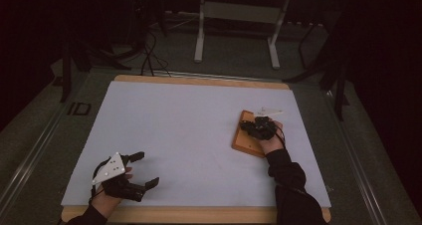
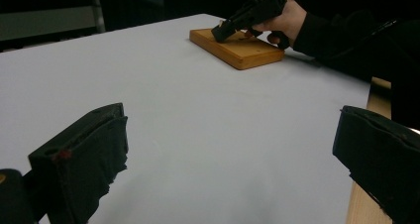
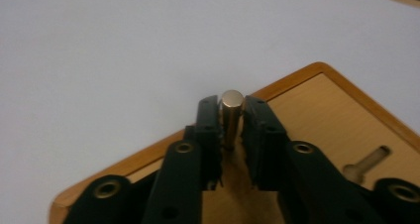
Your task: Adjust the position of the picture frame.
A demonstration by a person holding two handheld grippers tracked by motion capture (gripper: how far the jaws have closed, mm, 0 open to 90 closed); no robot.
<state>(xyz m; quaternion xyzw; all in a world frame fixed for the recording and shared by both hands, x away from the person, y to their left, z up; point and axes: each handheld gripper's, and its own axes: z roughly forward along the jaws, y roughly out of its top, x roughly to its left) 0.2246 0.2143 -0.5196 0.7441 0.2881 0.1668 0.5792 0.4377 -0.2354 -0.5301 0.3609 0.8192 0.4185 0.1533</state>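
Black jaws of the right gripper (image 3: 231, 116) fill the foreground of the right gripper view, drawn narrow around a short metal peg (image 3: 231, 110) that stands upright between their pads; the pads sit against its sides, so the peg looks gripped rather than merely framed. It rises from the near corner of a wooden board (image 3: 341, 115), probably seated in a hole there, which would explain why the gripper comes at it from above with its jaws either side. A second peg (image 3: 366, 162) lies flat in a groove of the board, off to the right in that view. From the high view the board (image 1: 242, 141) lies on the right half of the white table top (image 1: 189, 130), with the person's right hand over it. The left gripper (image 1: 141, 170) rests near the table's front left corner, well apart from the board, jaws spread wide with nothing between them, apparently waiting out of the way while the right one works.
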